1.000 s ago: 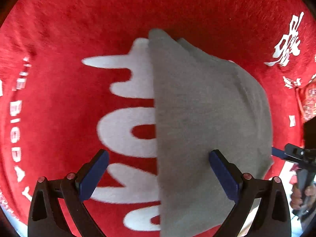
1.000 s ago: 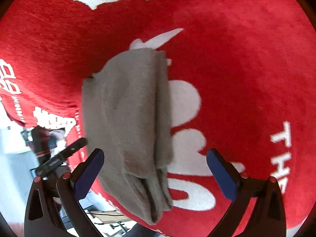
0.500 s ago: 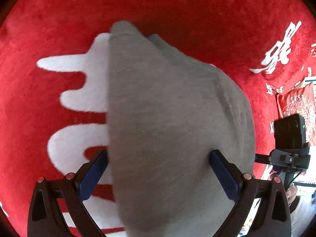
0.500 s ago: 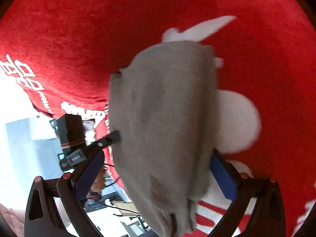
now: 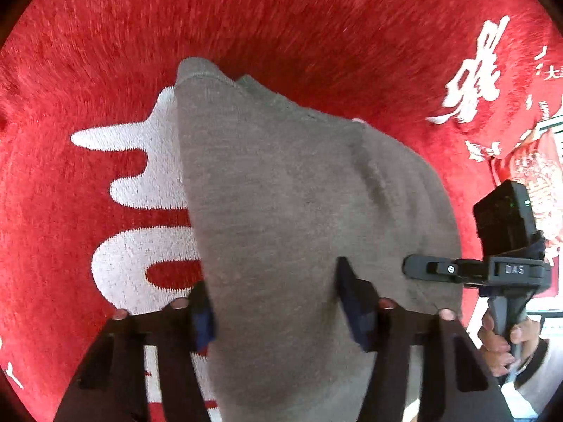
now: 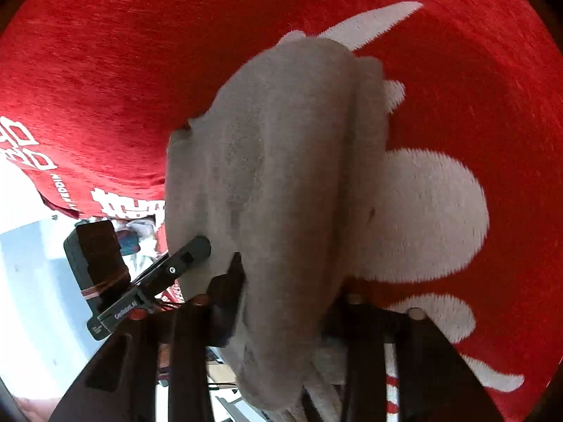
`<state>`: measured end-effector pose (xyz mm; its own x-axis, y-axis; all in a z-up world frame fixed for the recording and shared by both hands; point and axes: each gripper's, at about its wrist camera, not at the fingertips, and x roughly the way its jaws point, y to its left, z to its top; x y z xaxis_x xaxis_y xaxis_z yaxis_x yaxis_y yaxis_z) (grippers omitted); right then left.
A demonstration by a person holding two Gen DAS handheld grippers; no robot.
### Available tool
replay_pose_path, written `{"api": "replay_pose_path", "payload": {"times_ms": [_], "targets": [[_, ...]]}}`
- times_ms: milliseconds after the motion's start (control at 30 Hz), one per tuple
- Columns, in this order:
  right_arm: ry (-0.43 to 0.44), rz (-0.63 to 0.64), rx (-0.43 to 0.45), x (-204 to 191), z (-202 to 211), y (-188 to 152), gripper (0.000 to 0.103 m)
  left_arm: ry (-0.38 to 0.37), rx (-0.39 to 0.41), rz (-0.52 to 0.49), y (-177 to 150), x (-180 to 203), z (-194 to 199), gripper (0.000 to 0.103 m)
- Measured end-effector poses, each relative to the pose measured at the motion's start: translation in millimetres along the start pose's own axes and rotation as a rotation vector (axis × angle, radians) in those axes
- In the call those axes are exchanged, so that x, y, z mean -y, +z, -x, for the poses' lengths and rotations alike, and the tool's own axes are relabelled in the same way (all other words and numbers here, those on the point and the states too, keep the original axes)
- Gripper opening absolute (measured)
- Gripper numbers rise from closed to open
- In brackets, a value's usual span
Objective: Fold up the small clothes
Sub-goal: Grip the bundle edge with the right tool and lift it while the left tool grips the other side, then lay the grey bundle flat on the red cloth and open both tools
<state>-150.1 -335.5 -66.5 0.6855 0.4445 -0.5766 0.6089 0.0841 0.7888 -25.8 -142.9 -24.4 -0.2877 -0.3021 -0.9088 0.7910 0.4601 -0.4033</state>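
Note:
A folded grey garment (image 5: 288, 218) lies on a red cloth with white lettering (image 5: 105, 52). My left gripper (image 5: 278, 306) has its jaws closed in on the garment's near end, with fabric bunched between the blue pads. The garment also fills the right wrist view (image 6: 281, 183), where my right gripper (image 6: 285, 302) is likewise closed on its near end, layered edges hanging between the fingers. Each gripper shows in the other's view: the right one at the garment's right edge (image 5: 432, 267), the left one at its left edge (image 6: 190, 253).
The red cloth (image 6: 475, 70) covers the table. Its edge runs at the right of the left wrist view, with a red printed bag (image 5: 535, 165) beyond. A pale floor and clutter (image 6: 31, 281) lie past the edge in the right wrist view.
Both grippers went from wide open above the garment to closed on its near end. The cameras came closer, and the garment now bunches between the pads.

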Motion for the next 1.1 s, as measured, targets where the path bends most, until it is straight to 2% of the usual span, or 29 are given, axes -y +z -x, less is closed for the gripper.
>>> {"api": "replay_pose_path", "payload": {"times_ms": [67, 167, 367, 500, 633, 700, 733, 800, 867, 933, 967, 1033, 1100], "targets": [[0.041, -0.01, 0.022, -7, 4, -6, 0.031, -0.018, 0.004, -0.011, -1, -2, 11, 0.047], [0.104, -0.015, 0.037, -25, 8, -18, 0.031, -0.063, 0.016, -0.002, -7, -8, 33, 0.044], [0.107, 0.011, 0.031, -72, 7, -49, 0.031, -0.096, 0.031, -0.032, -27, -15, 86, 0.044], [0.122, 0.011, -0.008, -94, -18, -79, 0.031, -0.077, 0.03, -0.041, -52, -44, 125, 0.044], [0.13, -0.002, -0.056, -97, -56, -102, 0.031, -0.022, 0.023, -0.019, -80, -81, 141, 0.044], [0.092, 0.002, -0.074, -95, -82, -108, 0.031, 0.034, 0.013, -0.007, -93, -99, 136, 0.044], [0.045, 0.005, -0.081, -92, -96, -109, 0.032, 0.061, 0.01, 0.003, -97, -105, 132, 0.044], [-0.016, -0.005, -0.051, -90, -102, -104, 0.037, 0.13, 0.006, 0.031, -104, -119, 122, 0.045], [-0.089, -0.018, -0.008, -86, -91, -98, 0.053, 0.132, 0.008, 0.079, -111, -134, 125, 0.045], [-0.191, 0.027, 0.012, -92, -79, -99, 0.063, 0.125, 0.056, 0.106, -118, -145, 141, 0.045], [-0.251, 0.064, 0.016, -97, -72, -102, 0.063, 0.131, 0.071, 0.11, -119, -146, 145, 0.045], [-0.301, 0.093, 0.04, -102, -60, -108, 0.063, 0.161, 0.103, 0.124, -122, -156, 157, 0.045], [-0.281, 0.089, 0.061, -106, -54, -111, 0.051, 0.179, 0.106, 0.139, -123, -165, 161, 0.045]]}}
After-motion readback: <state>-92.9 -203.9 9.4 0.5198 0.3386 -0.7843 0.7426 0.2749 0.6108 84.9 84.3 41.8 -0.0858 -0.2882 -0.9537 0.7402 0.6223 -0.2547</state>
